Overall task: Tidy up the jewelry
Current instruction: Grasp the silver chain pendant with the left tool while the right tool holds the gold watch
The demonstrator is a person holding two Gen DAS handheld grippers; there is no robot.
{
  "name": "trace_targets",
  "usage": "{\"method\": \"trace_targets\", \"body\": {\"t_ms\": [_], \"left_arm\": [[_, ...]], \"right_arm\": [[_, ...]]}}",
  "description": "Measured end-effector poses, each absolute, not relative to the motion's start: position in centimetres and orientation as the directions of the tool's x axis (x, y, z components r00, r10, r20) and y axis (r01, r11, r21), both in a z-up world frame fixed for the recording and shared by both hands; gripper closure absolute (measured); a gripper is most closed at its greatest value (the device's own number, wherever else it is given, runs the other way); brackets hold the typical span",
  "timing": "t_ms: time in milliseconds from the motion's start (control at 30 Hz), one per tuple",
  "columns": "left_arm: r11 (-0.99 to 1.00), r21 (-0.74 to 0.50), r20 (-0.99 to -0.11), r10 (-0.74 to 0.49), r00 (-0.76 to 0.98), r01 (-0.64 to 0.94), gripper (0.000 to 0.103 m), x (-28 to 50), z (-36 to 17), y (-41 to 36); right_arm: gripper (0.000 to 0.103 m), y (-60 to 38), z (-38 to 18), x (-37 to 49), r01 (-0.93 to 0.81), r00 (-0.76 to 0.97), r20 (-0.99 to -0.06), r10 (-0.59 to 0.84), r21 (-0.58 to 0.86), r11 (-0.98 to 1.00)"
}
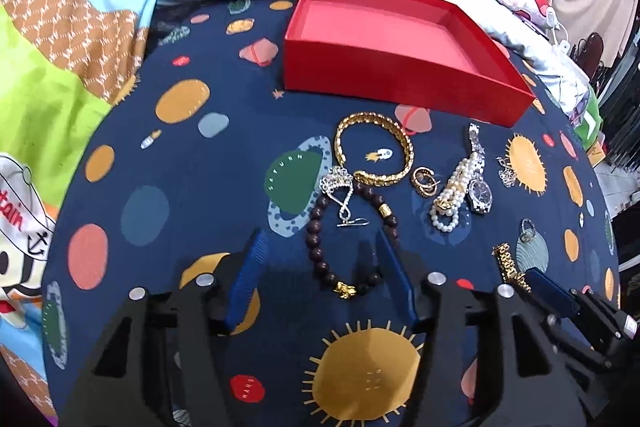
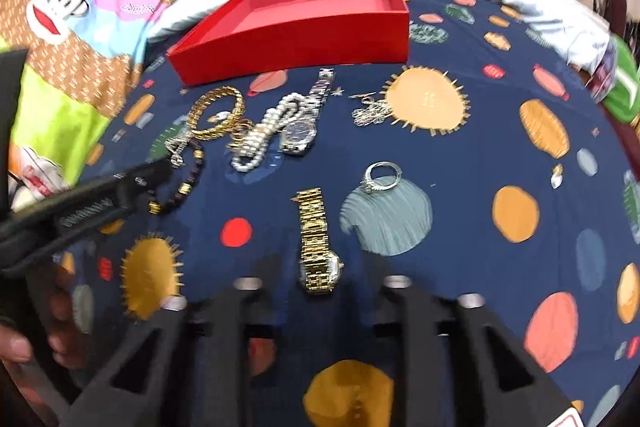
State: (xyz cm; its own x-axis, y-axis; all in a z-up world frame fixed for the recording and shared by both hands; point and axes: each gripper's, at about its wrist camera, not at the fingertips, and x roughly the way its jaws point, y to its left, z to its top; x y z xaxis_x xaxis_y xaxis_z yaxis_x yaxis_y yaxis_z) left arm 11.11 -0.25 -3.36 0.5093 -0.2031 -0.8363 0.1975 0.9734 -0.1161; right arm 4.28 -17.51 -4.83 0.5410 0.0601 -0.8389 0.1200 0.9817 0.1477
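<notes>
- Left gripper: jaws spread wide, holding nothing. The bead bracelet lies flat on the cloth, its near arc between the two blue pads, its far arc ahead of the tips.
- Right gripper: jaws spread, empty. The gold watch lies dead ahead, case just off the tips, band running straight away from the gripper; its long axis is in line with the fingers.
- Judgement: each hand is nearer its own piece. The left need only lower and close on the bracelet's near arc. The right would close across the watch case or band, the narrow way.
- Red box: open, nothing visible inside, at the far side of the cloth, beyond the remaining jewelry.
- Risk: a silver chain lies inside the bracelet's ring, touching its far edge, and may drag along.
</notes>
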Motion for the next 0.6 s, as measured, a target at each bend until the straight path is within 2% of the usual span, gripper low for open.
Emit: {"method": "trace_targets", "body": {"t_ms": [33,133,233,433,500,600], "left_arm": [[0.973,-0.120,-0.836,-0.206,0.508,0.198,0.047,11.1,-3.3,-0.2],[0.972,-0.130,-0.839,-0.213,0.501,0.196,0.044,11.3,-3.3,-0.1],[0.971,-0.131,-0.837,-0.216,0.503,0.199,0.038,11.4,-3.3,-0.1],[0.965,-0.150,-0.837,-0.239,0.492,0.214,0.038,13.1,-3.5,-0.6],[0.964,-0.149,-0.837,-0.241,0.492,0.219,0.040,14.0,-3.7,-0.9],[0.964,-0.145,-0.838,-0.240,0.489,0.224,0.053,14.9,-3.9,-1.4]], "right_arm": [[0.092,-17.6,-4.9,4.3,0.120,0.541,-0.838,0.071,0.161,0.980],[0.092,-17.9,-4.8,4.3,0.125,0.539,-0.838,0.083,0.177,0.976],[0.092,-18.2,-4.2,3.9,0.131,0.561,-0.822,0.099,0.206,0.970],[0.092,-18.2,-2.4,3.9,0.122,0.593,-0.798,0.109,0.222,0.967],[0.092,-18.3,-2.2,3.9,0.120,0.594,-0.795,0.122,0.238,0.964],[0.092,-18.4,-2.3,3.9,0.124,0.592,-0.796,0.127,0.246,0.961]]}}
